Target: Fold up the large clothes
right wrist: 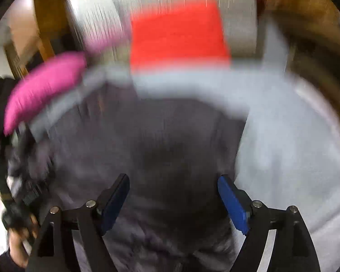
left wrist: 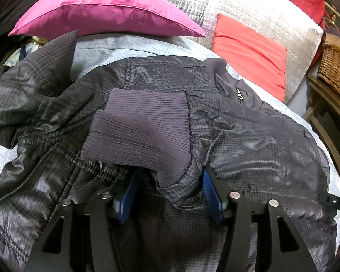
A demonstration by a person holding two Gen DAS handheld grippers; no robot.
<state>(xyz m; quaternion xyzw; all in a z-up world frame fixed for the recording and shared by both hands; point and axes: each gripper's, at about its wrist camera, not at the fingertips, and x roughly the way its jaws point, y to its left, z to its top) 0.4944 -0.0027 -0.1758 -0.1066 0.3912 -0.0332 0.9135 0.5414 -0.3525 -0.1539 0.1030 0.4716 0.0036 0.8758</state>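
Note:
A dark checked jacket (left wrist: pixel 249 136) lies spread on a grey bed sheet (left wrist: pixel 129 49). One sleeve is folded across its front, and the ribbed purple cuff (left wrist: pixel 142 127) rests on top. My left gripper (left wrist: pixel 170 174) points down at that sleeve end. The cuff drapes over its fingertips and hides them. The blue pads (left wrist: pixel 128 197) stand well apart, with slack sleeve fabric hanging between them. The right wrist view is blurred by motion. There my right gripper (right wrist: pixel 173 178) is open over the jacket's dark cloth (right wrist: pixel 170 140), with nothing between its fingers.
A pink pillow (left wrist: pixel 102 9) and a red pillow (left wrist: pixel 249 52) lie at the head of the bed against a silver quilted headboard (left wrist: pixel 249 11). A wicker basket (left wrist: pixel 335 68) sits on wooden furniture at the right. A person's hand (right wrist: pixel 18 244) shows at lower left.

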